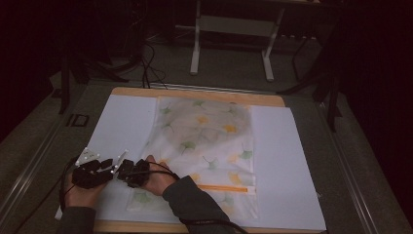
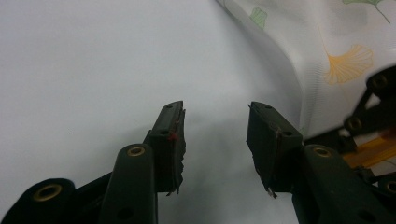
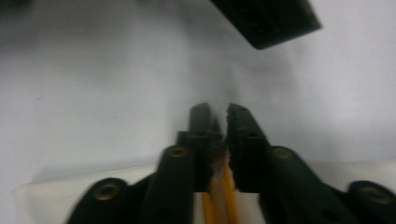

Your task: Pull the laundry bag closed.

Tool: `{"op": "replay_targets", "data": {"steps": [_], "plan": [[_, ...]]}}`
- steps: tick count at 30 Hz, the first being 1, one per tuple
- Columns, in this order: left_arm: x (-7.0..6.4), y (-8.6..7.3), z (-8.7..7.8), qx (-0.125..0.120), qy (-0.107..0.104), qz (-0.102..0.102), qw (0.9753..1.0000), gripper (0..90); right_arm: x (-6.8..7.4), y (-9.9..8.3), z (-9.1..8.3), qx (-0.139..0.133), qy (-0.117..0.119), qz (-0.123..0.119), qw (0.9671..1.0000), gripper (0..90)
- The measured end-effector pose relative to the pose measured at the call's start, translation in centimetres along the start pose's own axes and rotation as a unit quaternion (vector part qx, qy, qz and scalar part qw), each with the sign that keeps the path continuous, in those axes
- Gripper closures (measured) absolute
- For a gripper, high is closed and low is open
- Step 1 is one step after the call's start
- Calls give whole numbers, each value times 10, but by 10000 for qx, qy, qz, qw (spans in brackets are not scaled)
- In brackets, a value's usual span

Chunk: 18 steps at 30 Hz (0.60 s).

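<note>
A pale cloth (image 1: 209, 131) printed with green and yellow ginkgo leaves lies flat on the white sheet (image 1: 124, 117), with an orange strip (image 1: 226, 187) near its front. Both hands meet at its near left corner. My right gripper (image 1: 122, 171) points left, and in the right gripper view its jaws (image 3: 218, 112) are shut on the cloth's edge (image 3: 70, 200) with an orange strip (image 3: 219, 196) between them. My left gripper (image 1: 113, 166) stands open just left of it. In the left gripper view it (image 2: 215, 109) holds nothing above bare white sheet, the cloth (image 2: 327, 42) rising at the right.
The sheet covers a wooden board (image 1: 195, 92) on a grey table. A white frame (image 1: 234, 24) and dark stands (image 1: 73, 73) are behind it on the floor. Cables trail from the grippers toward the near left edge.
</note>
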<state>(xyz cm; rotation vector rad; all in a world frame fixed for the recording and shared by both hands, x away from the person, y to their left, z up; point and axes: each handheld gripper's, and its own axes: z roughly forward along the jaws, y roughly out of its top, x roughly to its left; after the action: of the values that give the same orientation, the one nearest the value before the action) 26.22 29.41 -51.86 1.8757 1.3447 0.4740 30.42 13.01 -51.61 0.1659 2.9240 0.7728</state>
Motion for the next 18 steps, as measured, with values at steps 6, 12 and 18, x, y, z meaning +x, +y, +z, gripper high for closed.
{"op": "replay_targets", "data": {"steps": [6,12,18], "plan": [[0,0,0,-5,2,-9,10000,568,0,0,-2,-60,-9,178,9998,834],[0,0,1,6,3,-4,10000,568,-2,-2,-10,-266,22,265,9993,832],[-1,0,1,9,2,-1,10000,568,0,-2,-14,-459,3,208,9987,832]]}}
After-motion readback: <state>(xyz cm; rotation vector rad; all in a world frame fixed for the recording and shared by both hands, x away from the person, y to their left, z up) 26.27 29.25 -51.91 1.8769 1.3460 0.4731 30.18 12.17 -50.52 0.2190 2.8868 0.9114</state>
